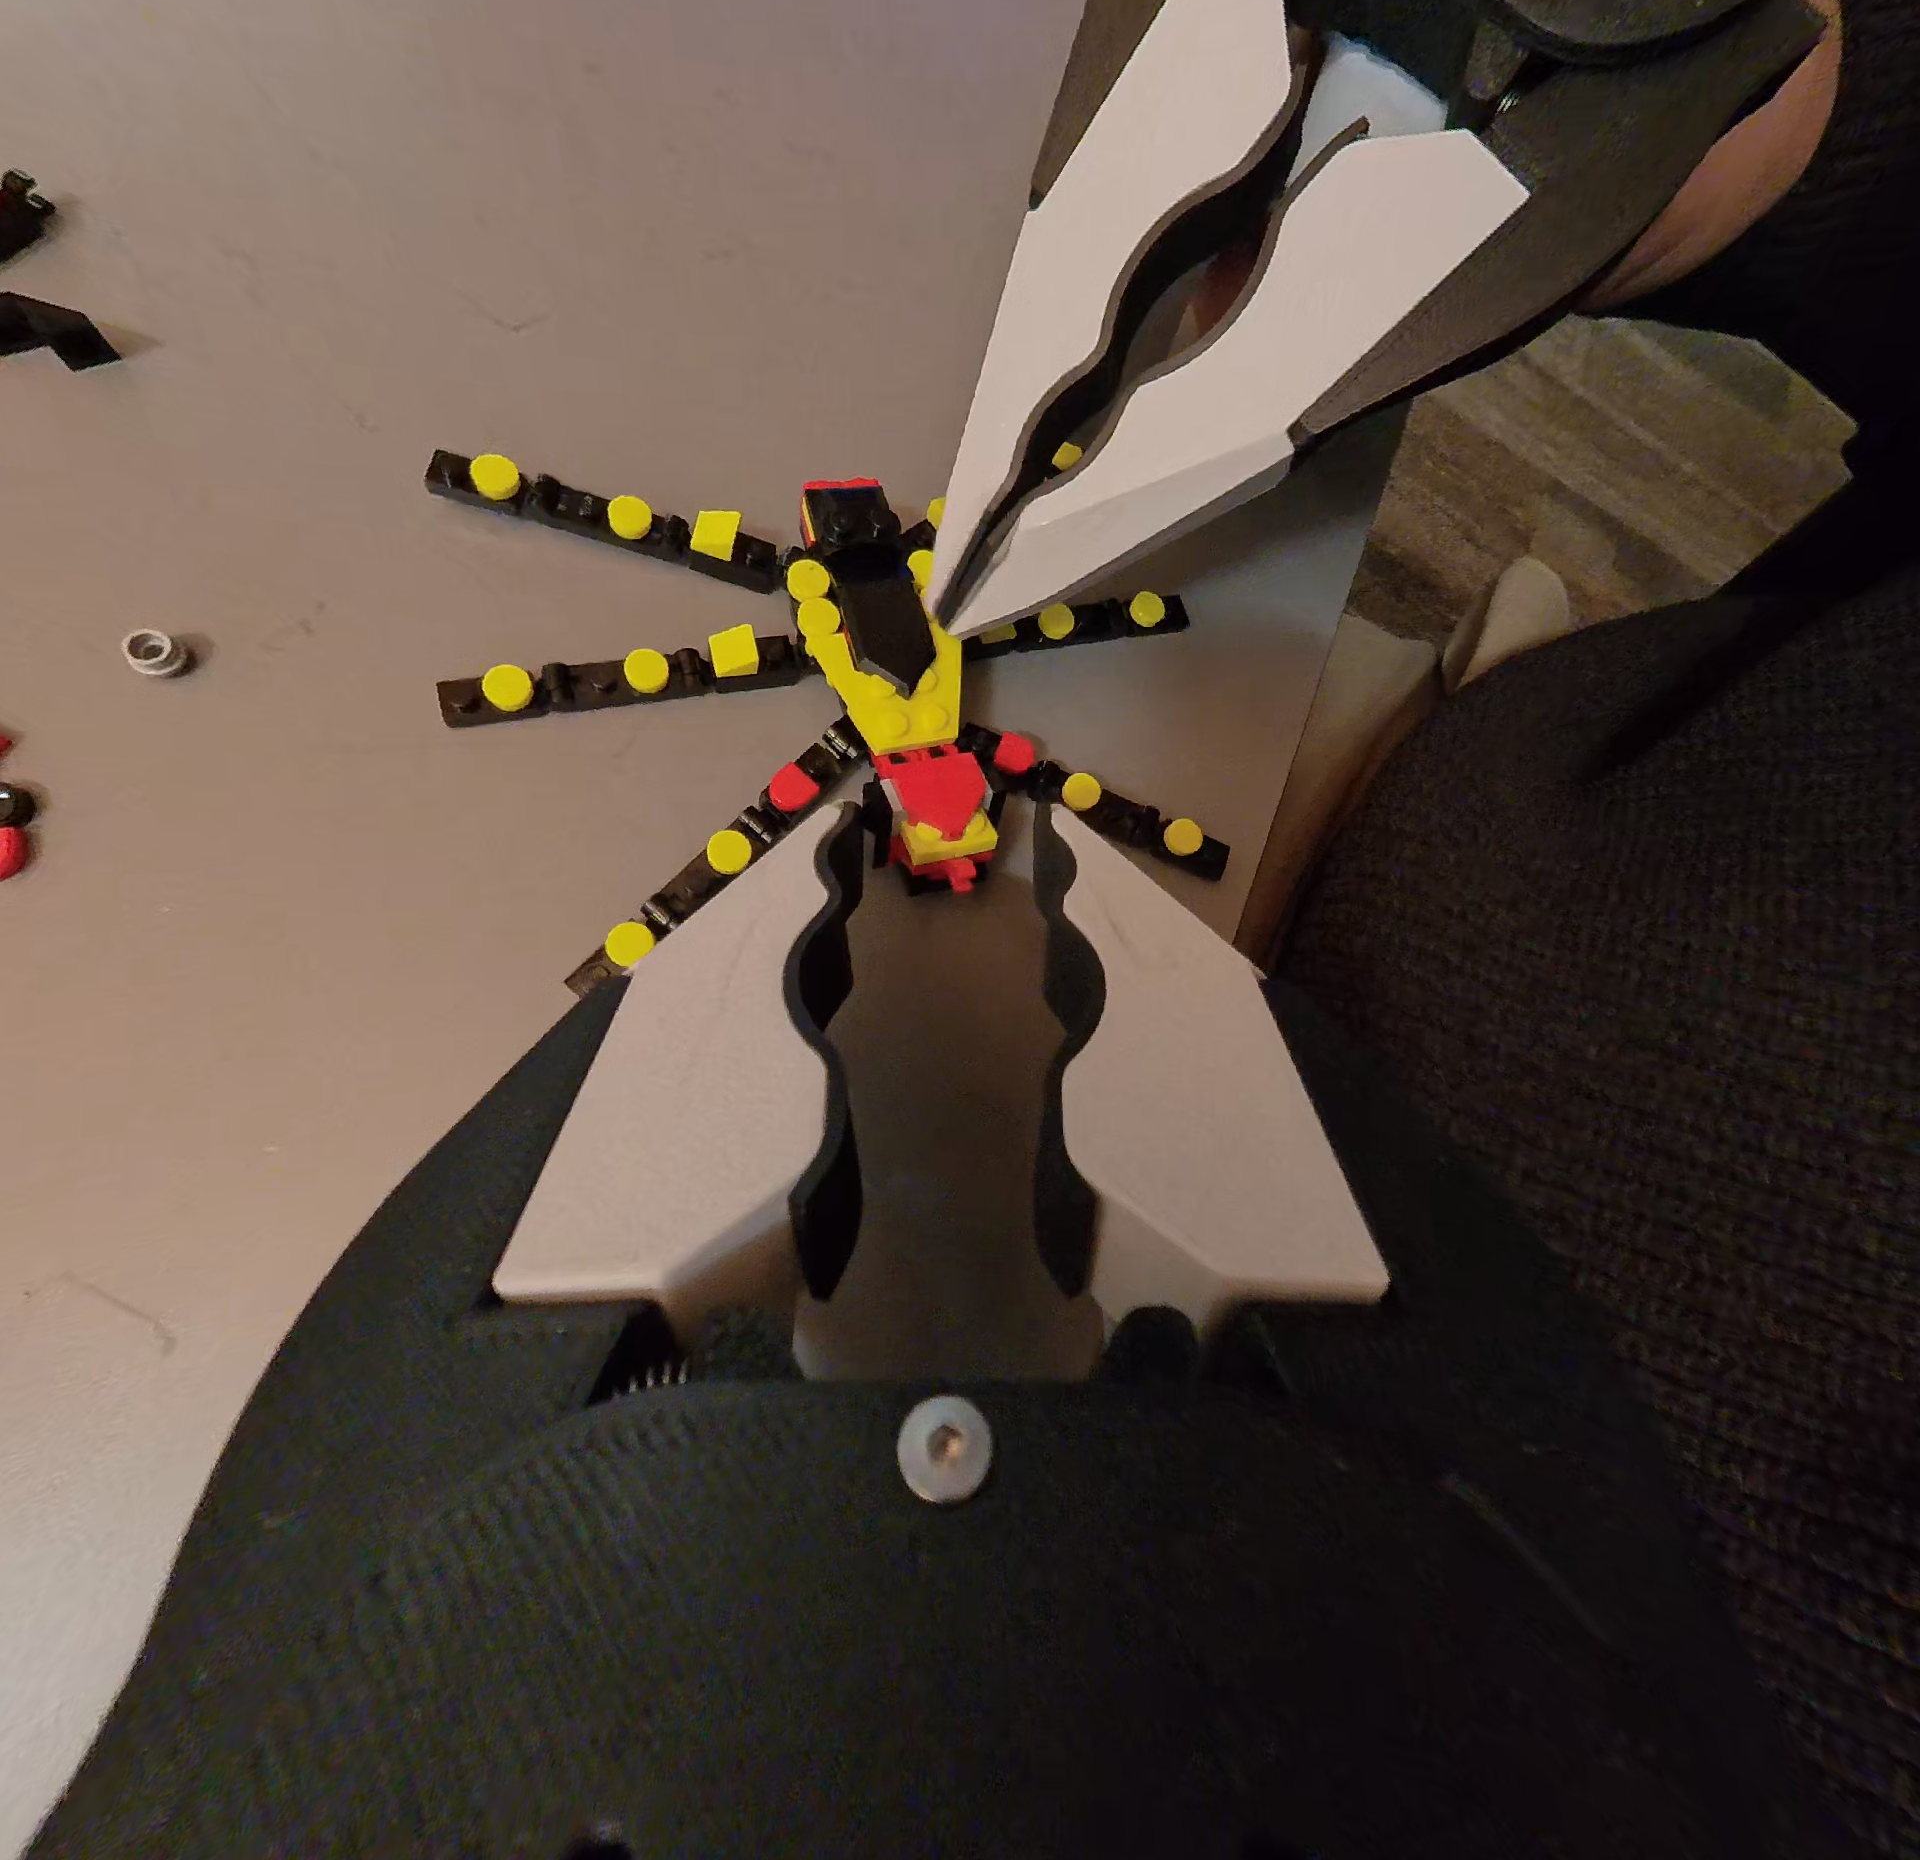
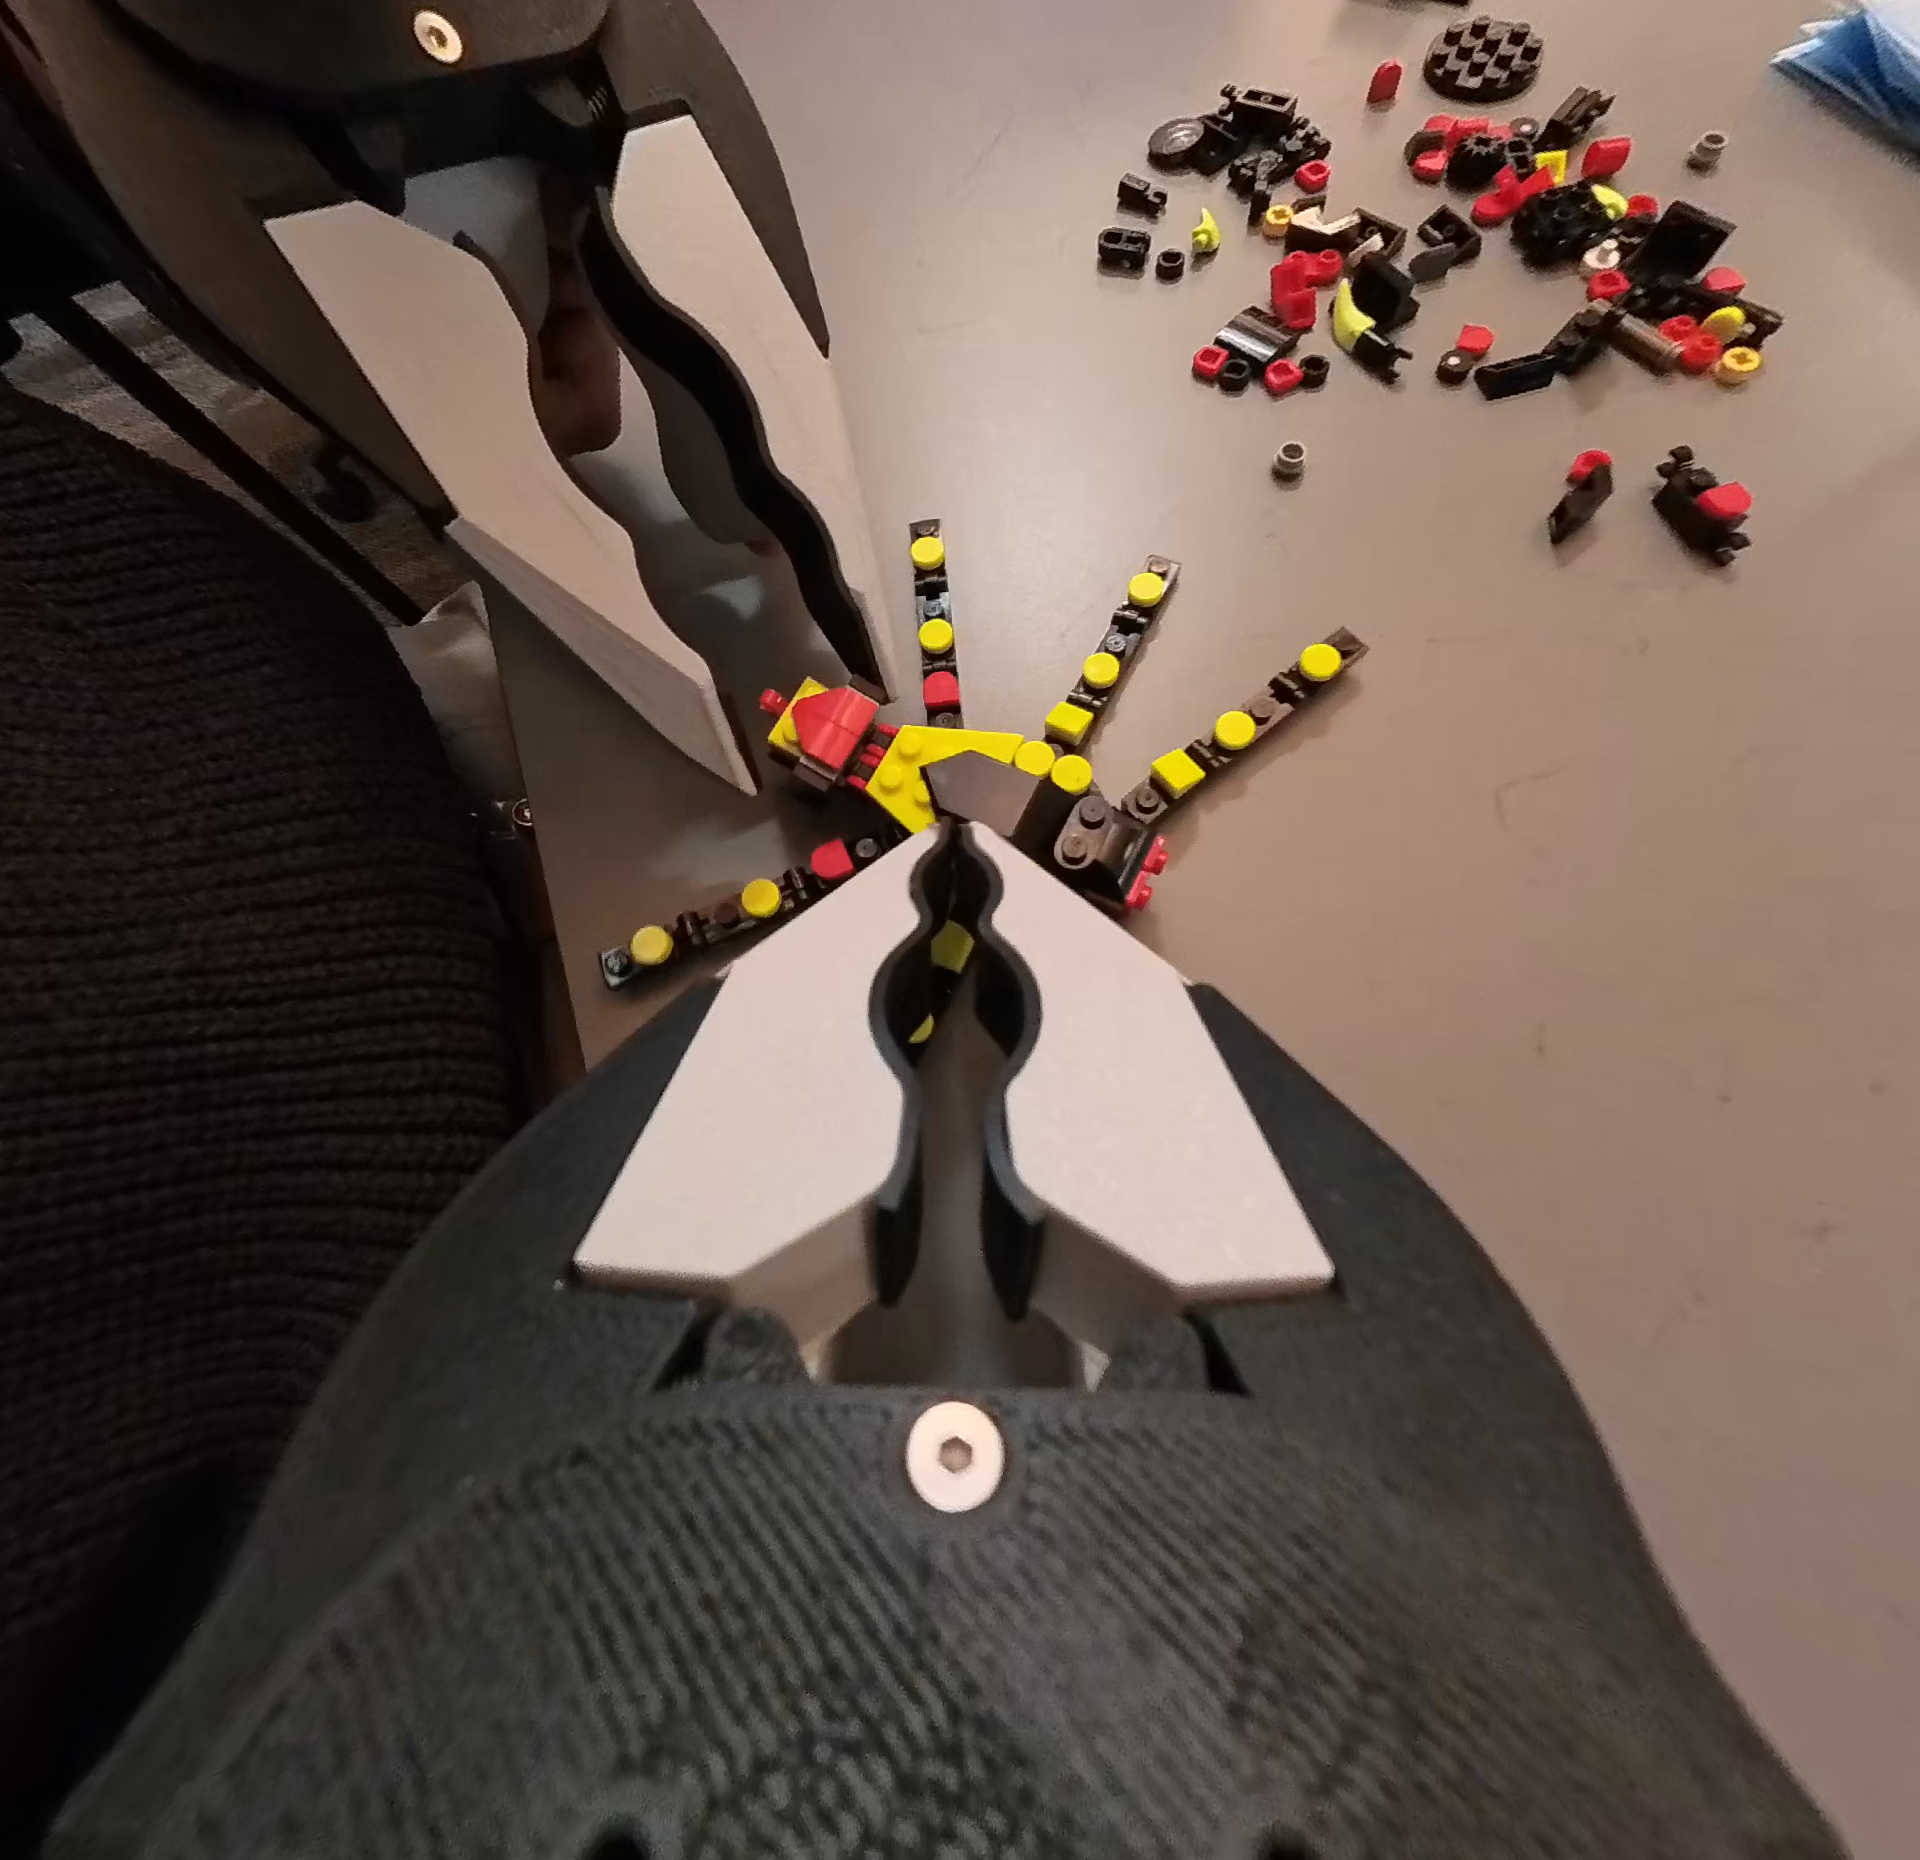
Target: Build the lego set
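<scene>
Nearest, our left gripper (image 1: 940, 823) stands spread around the red head end of the lego spider (image 1: 894, 667), bracing it, we judge. Just beyond, our right gripper (image 2: 951, 828) is pinched closed at the tips, bearing on the yellow body plate, likely seating it. The model lies flat near the worktop (image 1: 312, 200) edge. Farther off, loose pieces (image 2: 1455, 221) wait in a scatter.
</scene>
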Demonstrator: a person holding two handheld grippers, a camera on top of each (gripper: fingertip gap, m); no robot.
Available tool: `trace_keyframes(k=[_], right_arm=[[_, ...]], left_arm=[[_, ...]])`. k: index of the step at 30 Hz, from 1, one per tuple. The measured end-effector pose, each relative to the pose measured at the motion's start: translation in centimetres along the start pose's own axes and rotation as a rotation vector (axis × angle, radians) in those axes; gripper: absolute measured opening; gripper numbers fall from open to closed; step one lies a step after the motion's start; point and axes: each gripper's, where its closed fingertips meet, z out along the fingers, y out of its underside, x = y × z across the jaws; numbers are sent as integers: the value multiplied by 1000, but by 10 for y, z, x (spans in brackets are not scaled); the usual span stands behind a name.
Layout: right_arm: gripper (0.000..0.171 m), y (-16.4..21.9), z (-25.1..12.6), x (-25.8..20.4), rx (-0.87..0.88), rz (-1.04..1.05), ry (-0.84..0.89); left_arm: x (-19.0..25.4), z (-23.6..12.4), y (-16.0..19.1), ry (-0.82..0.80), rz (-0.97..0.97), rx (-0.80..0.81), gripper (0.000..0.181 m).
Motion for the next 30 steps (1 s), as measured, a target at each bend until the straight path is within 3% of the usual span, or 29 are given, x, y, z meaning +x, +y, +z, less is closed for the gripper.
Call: trace_keyframes(k=[19,30], right_arm=[[0,-4,-4,20,29,33,110],[0,-5,-19,39,62,93,136]], left_arm=[[24,3,-3,86,74,11,40],[-13,-7,-6,-43,18,38,39]])
